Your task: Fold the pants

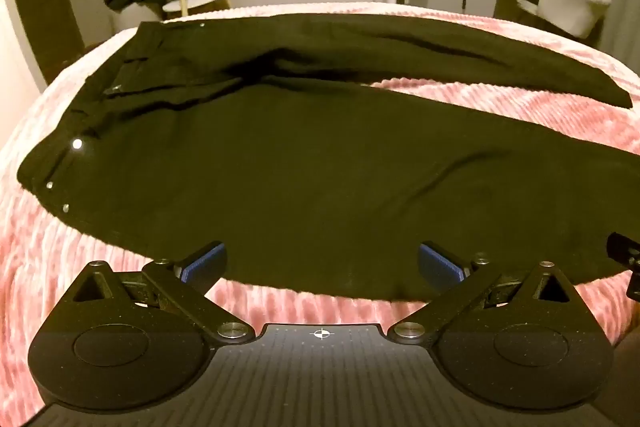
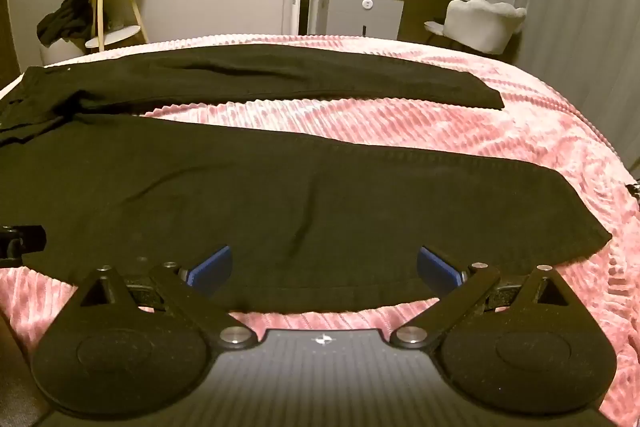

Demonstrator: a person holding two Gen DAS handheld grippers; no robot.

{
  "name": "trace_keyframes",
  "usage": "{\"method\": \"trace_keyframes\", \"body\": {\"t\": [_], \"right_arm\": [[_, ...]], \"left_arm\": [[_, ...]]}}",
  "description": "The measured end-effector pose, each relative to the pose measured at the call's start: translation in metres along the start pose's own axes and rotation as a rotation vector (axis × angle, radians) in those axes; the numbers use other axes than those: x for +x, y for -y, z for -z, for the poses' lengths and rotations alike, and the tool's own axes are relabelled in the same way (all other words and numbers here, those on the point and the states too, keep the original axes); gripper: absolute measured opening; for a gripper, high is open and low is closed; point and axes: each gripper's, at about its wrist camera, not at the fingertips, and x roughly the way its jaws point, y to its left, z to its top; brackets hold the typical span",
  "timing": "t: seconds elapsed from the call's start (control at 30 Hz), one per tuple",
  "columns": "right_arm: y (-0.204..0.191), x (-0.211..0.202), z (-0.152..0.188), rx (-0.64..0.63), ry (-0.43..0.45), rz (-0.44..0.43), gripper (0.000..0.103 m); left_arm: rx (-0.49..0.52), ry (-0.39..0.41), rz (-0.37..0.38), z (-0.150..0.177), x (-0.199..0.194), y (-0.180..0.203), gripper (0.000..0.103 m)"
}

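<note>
Pink ribbed plush bedspread (image 1: 520,107): broad, bare margin at near edge and past cuffs.
Black fabric pants (image 1: 280,167): flat, unfolded, long axis left-right; waistband left, legs splayed right, pink gap between.
Left gripper (image 1: 322,265): spread, empty, over near leg's front edge, nearer the waist.
Right gripper (image 2: 323,267): spread, empty, same edge, nearer the cuff (image 2: 580,223).
Judgement: fold near leg away onto far leg.

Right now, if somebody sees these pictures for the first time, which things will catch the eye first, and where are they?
The pair of black pants dominates, spread flat across the pink ribbed bedspread, waistband to the left and the two legs apart. In front, the open left gripper and the open right gripper, both with blue pads, point at the near edge of the pants.
</note>
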Motion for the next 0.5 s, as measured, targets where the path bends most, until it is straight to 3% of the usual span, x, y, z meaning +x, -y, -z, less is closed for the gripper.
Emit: {"method": "trace_keyframes", "body": {"t": [0.5], "right_arm": [[0.0035, 0.0021, 0.0002, 0.021, -0.009, -0.01, 0.099]], "left_arm": [[0.017, 0.007, -0.019, 0.0015, -0.0014, 0.0, 0.103]]}}
